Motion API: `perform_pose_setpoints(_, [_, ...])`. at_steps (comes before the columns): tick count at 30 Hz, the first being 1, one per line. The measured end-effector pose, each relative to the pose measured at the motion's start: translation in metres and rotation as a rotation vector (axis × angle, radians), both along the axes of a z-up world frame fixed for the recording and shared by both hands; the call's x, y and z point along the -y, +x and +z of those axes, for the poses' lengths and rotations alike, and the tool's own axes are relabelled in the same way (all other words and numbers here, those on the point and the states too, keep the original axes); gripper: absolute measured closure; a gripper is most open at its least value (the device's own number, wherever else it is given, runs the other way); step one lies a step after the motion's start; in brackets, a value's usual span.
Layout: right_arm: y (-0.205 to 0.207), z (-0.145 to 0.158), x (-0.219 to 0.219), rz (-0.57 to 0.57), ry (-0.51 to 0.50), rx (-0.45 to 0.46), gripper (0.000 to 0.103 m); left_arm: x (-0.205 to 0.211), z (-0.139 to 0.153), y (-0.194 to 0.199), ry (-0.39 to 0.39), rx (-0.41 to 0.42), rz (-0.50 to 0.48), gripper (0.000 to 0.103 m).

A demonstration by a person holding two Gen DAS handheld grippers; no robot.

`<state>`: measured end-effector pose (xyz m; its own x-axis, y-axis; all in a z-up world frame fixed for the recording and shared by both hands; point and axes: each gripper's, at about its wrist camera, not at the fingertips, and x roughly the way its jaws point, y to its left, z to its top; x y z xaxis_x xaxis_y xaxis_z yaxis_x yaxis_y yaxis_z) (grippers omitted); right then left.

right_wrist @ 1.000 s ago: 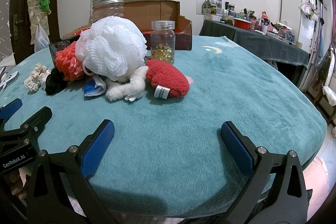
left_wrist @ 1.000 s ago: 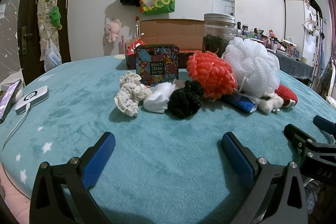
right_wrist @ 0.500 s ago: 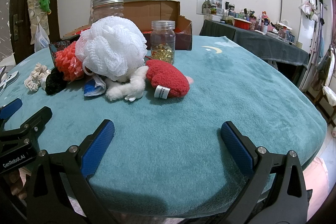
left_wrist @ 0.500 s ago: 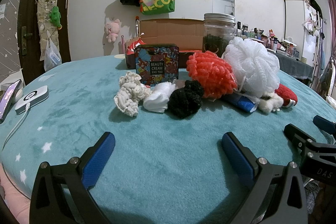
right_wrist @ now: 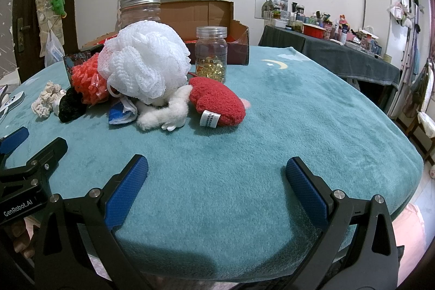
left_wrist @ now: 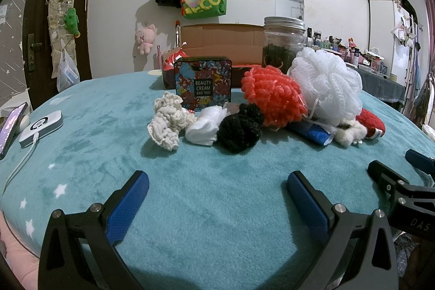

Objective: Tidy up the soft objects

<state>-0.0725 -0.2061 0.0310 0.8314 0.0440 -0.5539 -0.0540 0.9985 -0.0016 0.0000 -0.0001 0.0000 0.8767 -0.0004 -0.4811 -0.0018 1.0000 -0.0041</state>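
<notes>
A heap of soft things lies mid-table: a cream knit bundle, a white sock, a black knit ball, a red mesh pouf, a white bath pouf, a blue cloth and a red plush with white fluff. My left gripper hovers open over bare teal cloth, well short of the heap. My right gripper is open too, in front of the red plush and apart from it. Neither holds anything.
A flowered tin, a big glass jar, a pill jar and an open cardboard box stand behind the heap. A phone and a white charger lie at the far left. The teal table drops off to the right.
</notes>
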Motion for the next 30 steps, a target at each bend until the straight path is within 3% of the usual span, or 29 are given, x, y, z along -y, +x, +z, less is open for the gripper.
perform_pose_setpoints(19, [0.003,-0.001,0.001,0.012,0.009,-0.009,0.0,0.0,0.003,0.0,-0.006,-0.022,-0.01,0.0])
perform_pose_setpoints(24, [0.005,0.007,0.002,0.05,0.042,-0.026,0.0,-0.003,0.022,0.014,-0.025,-0.023,-0.038,0.0])
perform_pose_setpoints(30, [0.011,0.026,0.005,0.064,0.051,0.015,0.0,0.0,0.044,0.021,-0.044,-0.011,-0.104,0.0])
